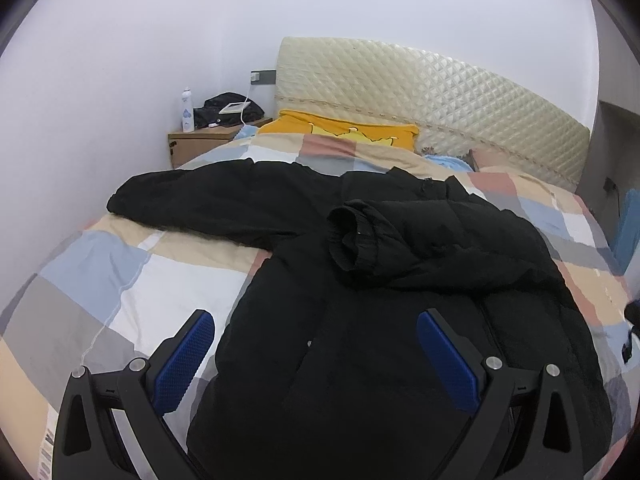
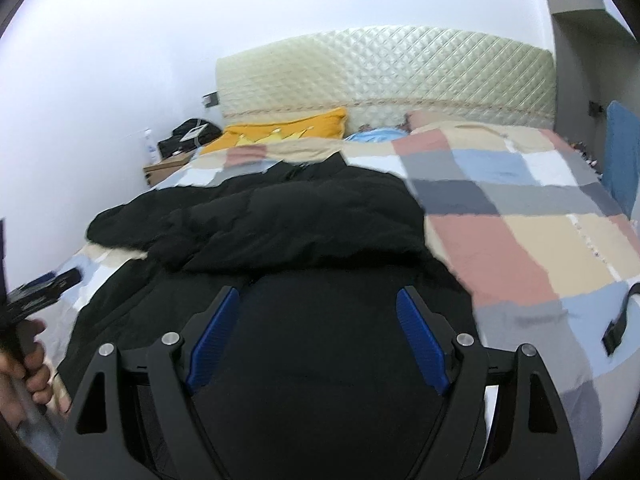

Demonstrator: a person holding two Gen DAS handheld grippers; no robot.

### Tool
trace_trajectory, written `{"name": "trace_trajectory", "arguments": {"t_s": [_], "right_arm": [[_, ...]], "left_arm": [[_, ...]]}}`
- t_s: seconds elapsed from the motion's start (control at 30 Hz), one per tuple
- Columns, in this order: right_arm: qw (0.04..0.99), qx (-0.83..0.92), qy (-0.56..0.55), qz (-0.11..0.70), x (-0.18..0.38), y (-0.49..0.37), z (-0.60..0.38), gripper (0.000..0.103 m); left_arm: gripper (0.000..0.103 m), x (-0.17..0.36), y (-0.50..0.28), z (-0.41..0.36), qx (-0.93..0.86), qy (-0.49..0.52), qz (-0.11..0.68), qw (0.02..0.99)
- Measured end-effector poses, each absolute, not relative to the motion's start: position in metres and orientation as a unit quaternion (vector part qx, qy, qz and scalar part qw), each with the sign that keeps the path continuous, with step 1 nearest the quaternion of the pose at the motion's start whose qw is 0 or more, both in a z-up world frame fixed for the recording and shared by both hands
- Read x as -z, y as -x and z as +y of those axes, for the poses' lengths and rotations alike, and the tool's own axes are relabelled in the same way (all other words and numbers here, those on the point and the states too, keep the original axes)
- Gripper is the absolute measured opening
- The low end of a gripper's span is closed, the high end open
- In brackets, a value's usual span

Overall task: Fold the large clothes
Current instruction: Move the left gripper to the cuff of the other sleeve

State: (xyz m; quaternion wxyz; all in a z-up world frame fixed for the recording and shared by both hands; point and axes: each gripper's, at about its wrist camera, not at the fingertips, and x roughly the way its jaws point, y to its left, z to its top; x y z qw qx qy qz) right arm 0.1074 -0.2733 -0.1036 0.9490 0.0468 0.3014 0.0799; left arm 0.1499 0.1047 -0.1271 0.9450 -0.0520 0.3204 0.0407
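Jacket (image 1: 360,300), black, spread on patchwork quilt (image 1: 120,280) w/ tongs over its near end. Left to right, left wrist view: nightstand (image 1: 196,144) w/ white bottle (image 1: 187,110) far ahead-left of left tongs (image 1: 316,336); one sleeve (image 1: 200,200) stretched out ahead-left, flat on quilt; other sleeve's cuff (image 1: 356,236) folded in onto jacket body, straight ahead of fingertips; orange pillow (image 1: 340,128) and quilted headboard (image 1: 440,96) beyond. Left tongs wide open, nothing gripped, jacket body under and btwn blue pads (image 1: 188,356), not pinched. Right wrist view: hand (image 2: 28,368) gripping left tool's handle at far left; right tongs (image 2: 318,312) also wide open, empty, jacket hem area below, bare quilt to their right.
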Motion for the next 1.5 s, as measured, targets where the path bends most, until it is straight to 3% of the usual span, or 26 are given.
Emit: {"name": "trace_trajectory", "arguments": {"t_s": [0.63, 1.03, 1.23, 1.4, 1.5], "right_arm": [[0.96, -0.077, 0.006, 0.27, 0.096, -0.022, -0.248, 0.082], [0.96, -0.072, -0.02, 0.271, 0.108, -0.024, -0.249, 0.083], [0.962, -0.056, -0.017, 0.268, 0.11, -0.027, -0.25, 0.083], [0.965, -0.022, -0.028, 0.261, 0.112, -0.032, -0.258, 0.083], [0.967, -0.01, -0.025, 0.252, 0.111, -0.033, -0.259, 0.084]], "left_arm": [[0.102, 0.119, -0.13, 0.079, -0.003, 0.035, 0.318, 0.947], [0.102, 0.094, -0.161, 0.07, 0.024, 0.009, 0.299, 0.954], [0.102, 0.066, -0.198, 0.099, 0.023, -0.003, 0.295, 0.955], [0.102, 0.035, -0.227, 0.16, -0.075, -0.036, 0.239, 0.967], [0.102, 0.04, -0.251, 0.196, -0.108, -0.058, 0.256, 0.959]]}}
